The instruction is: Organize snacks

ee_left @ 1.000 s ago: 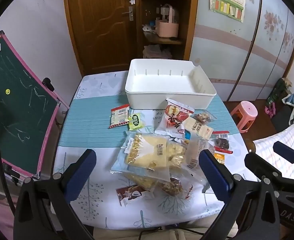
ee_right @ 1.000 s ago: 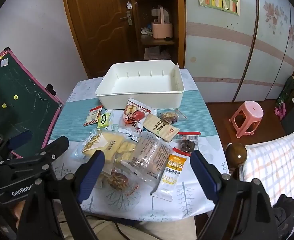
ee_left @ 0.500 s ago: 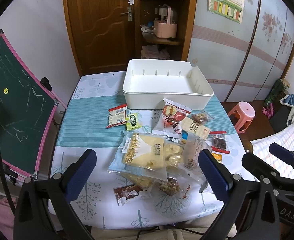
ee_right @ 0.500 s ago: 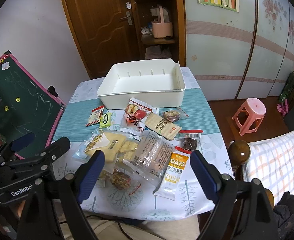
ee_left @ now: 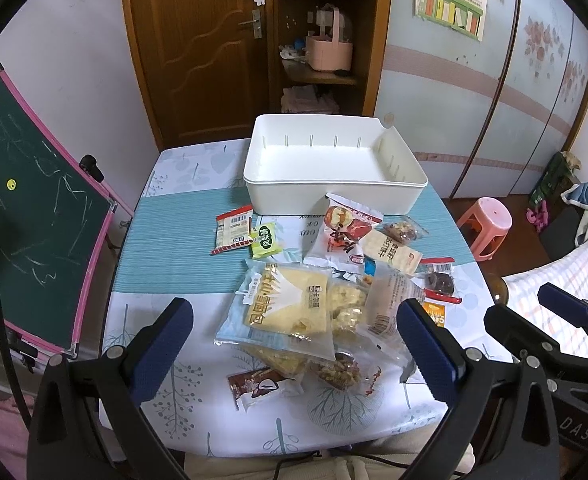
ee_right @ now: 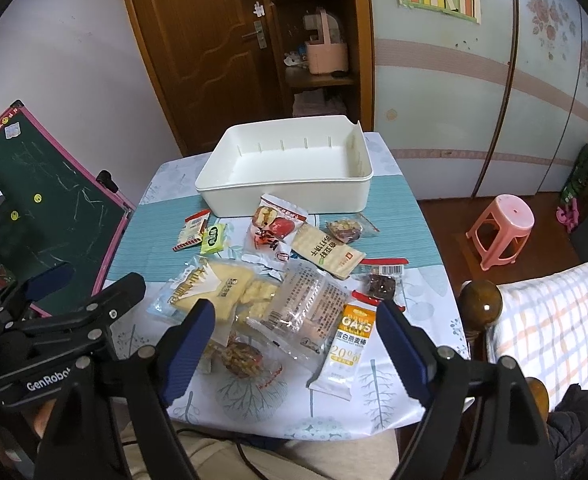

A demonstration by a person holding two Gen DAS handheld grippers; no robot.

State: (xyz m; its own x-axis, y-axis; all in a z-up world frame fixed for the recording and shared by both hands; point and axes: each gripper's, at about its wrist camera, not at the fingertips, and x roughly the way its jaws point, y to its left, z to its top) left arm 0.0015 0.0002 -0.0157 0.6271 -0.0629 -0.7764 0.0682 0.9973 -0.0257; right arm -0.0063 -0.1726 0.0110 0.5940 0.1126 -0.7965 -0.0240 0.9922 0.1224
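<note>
A pile of snack packets lies on the table before an empty white bin (ee_left: 334,196) (ee_right: 285,198). It includes a yellow cracker bag (ee_left: 285,300) (ee_right: 213,288), a red date packet (ee_left: 342,228), a small green packet (ee_left: 265,240), a brown packet (ee_left: 257,386), a clear bag (ee_right: 306,304) and an orange oats bar (ee_right: 352,344). My left gripper (ee_left: 294,312) hovers open above the cracker bag, touching nothing. My right gripper (ee_right: 296,312) hangs above the clear bag; its jaws are closing slightly with nothing held between them.
A green chalkboard with a pink frame (ee_left: 33,216) leans at the table's left. A pink stool (ee_left: 484,224) stands on the floor to the right. A wooden bedpost (ee_right: 480,306) and a checked bed sheet (ee_right: 554,320) adjoin the table's right front corner.
</note>
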